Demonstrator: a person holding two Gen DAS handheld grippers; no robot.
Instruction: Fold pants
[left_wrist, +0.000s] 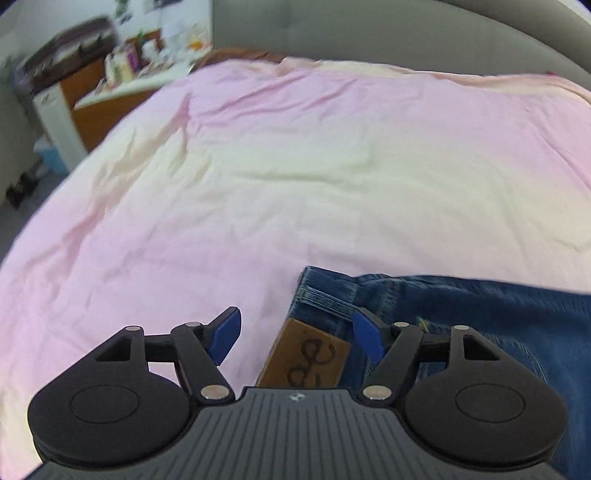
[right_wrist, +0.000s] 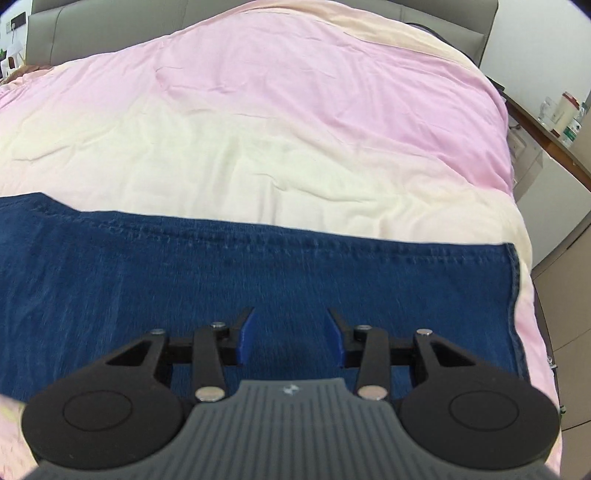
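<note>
Blue denim pants lie flat on the pink and cream bedspread. In the left wrist view the waistband end (left_wrist: 461, 314) shows, with a brown leather patch (left_wrist: 308, 356) between my fingers. My left gripper (left_wrist: 297, 334) is open over the waistband corner and holds nothing. In the right wrist view the leg part of the pants (right_wrist: 221, 273) stretches across, with its hem (right_wrist: 515, 295) at the right. My right gripper (right_wrist: 291, 336) is open just above the denim and holds nothing.
The bedspread (left_wrist: 295, 166) covers the whole bed, backed by a grey headboard (left_wrist: 369, 33). A cluttered desk (left_wrist: 122, 77) stands left of the bed. A nightstand with bottles (right_wrist: 565, 122) stands at the right, and the bed's right edge (right_wrist: 532, 258) is near the hem.
</note>
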